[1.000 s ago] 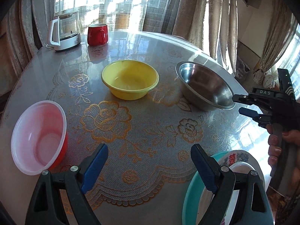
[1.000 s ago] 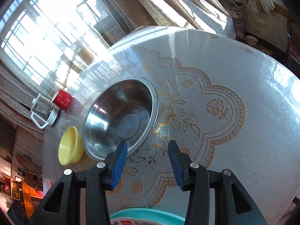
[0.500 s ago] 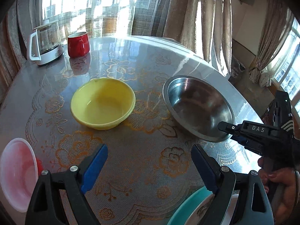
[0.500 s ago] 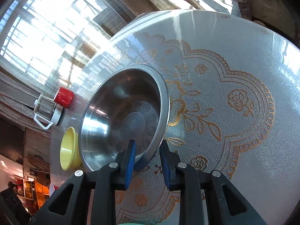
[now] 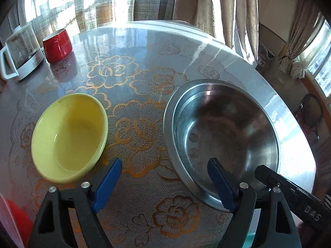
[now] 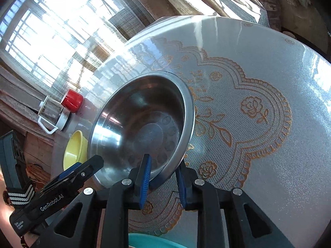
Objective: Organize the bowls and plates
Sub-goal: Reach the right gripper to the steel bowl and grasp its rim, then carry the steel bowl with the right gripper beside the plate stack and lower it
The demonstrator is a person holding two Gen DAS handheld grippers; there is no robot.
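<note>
Steel is the material of the wide, shallow round bowl [image 6: 140, 128], and its near rim is pinched by the right tongs [image 6: 163, 183]: one blue pad lies inside the bowl and the other under the flat lip, so these tongs are clenched on the rim. I judge this bowl stiff, thin-walled and rather light, but smooth and slippery, so a grip at one point of the rim may let it swing or slide; a deep bite over the lip is safer than the tips alone. It seems to tilt a little, though I cannot tell if it has left the counter [image 6: 269, 82].

Beside them, the left tongs [image 5: 165, 184] hold nothing. Their jaws have just been closing a little, yet they stand apart, with only the lace-patterned cloth between them; the right blue pad hangs over the near rim of the steel bowl without a clear touch. In the left wrist view, the steel bowl is just to the right of these tongs.

Left of the gap, a little further, sits the round yellow plastic bowl [image 5: 69, 137], upright and empty. I judge it light, stiff and not fragile, easy to take by its rim.
</note>
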